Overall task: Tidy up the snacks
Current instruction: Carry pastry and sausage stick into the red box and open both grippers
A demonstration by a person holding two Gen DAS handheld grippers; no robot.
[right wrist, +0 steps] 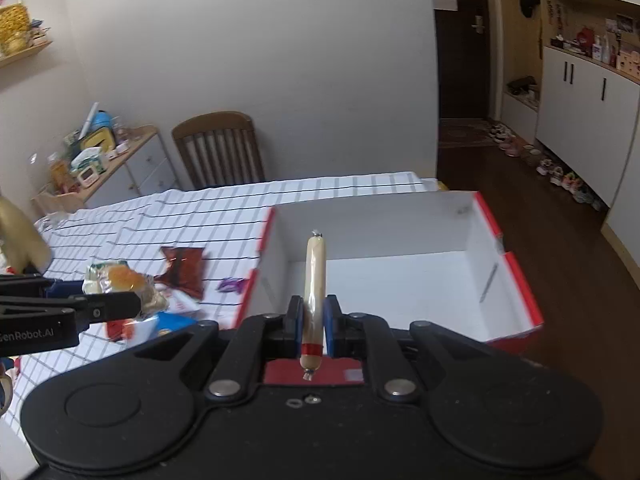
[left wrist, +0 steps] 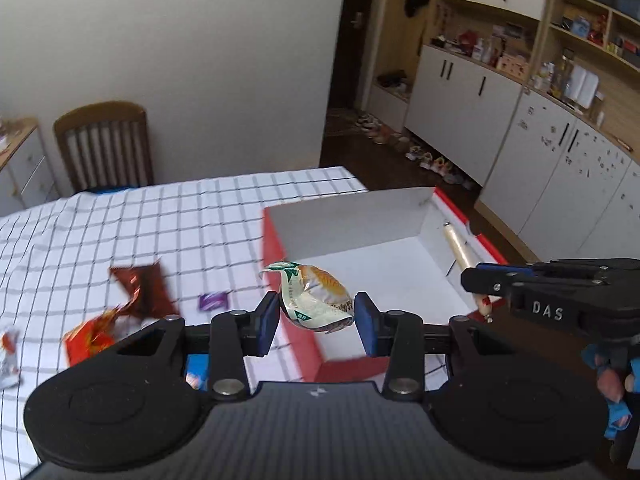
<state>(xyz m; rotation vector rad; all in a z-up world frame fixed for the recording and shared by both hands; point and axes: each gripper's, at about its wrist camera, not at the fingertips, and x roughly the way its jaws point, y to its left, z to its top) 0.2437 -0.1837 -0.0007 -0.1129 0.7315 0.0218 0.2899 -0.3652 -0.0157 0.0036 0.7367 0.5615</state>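
My left gripper (left wrist: 317, 316) is shut on a crinkled white, green and orange snack packet (left wrist: 316, 300), held in the air over the near left corner of the red box (left wrist: 274, 256) with a white inside. My right gripper (right wrist: 313, 322) is shut on a pale sausage stick (right wrist: 314, 280) with a red band, which stands upright over the box's near wall; the box (right wrist: 516, 276) is bare inside. In the left wrist view the right gripper (left wrist: 476, 280) and the sausage (left wrist: 460, 250) hang over the box's right side. In the right wrist view the left gripper (right wrist: 132, 300) and its packet (right wrist: 120, 280) show at the left.
On the checked tablecloth (left wrist: 160, 220) lie a dark red wrapper (left wrist: 142, 288), a small purple candy (left wrist: 213, 301), a red packet (left wrist: 90, 338) and a blue packet (right wrist: 176, 320). A wooden chair (right wrist: 220, 148) stands behind the table, cabinets (left wrist: 460, 96) and shoes to the right, a cluttered drawer unit (right wrist: 116, 164) at left.
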